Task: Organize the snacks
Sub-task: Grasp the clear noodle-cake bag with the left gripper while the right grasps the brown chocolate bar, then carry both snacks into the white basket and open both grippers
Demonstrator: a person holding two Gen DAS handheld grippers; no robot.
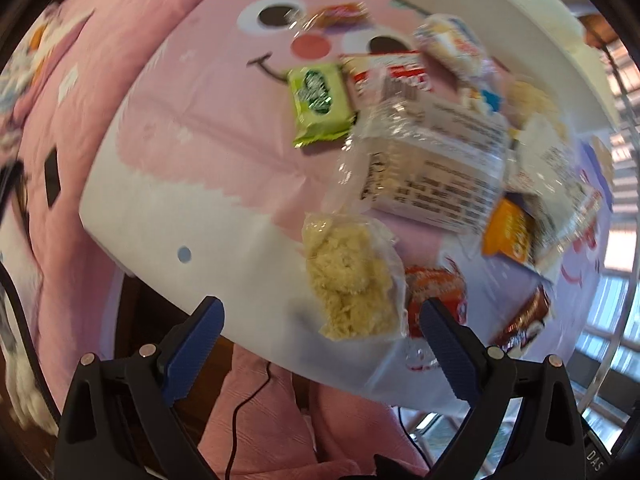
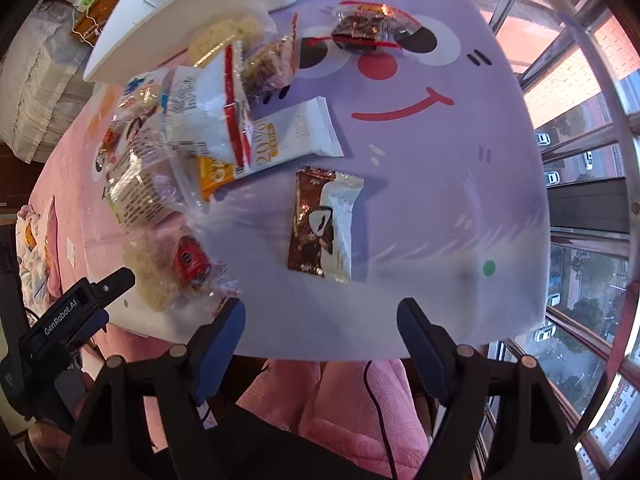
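A heap of wrapped snacks lies on a table covered with a pink and purple cartoon-face cloth (image 1: 192, 148). In the left wrist view my left gripper (image 1: 320, 316) is open and empty at the table's near edge, just below a clear bag of pale crumbly snack (image 1: 352, 280) and a red-orange packet (image 1: 436, 288). A green packet (image 1: 320, 104) lies farther off. In the right wrist view my right gripper (image 2: 320, 316) is open and empty, just below a brown and white packet (image 2: 324, 224). A white "20%" packet (image 2: 292, 136) and a dark snack in clear wrap (image 2: 368, 28) lie beyond.
A white box or tray (image 2: 192, 8) stands at the table's far side. The left gripper's body (image 2: 76, 308) shows at the lower left of the right wrist view. Pink fabric and a black cable (image 2: 376, 400) lie below the table edge. Windows (image 2: 580, 160) are to the right.
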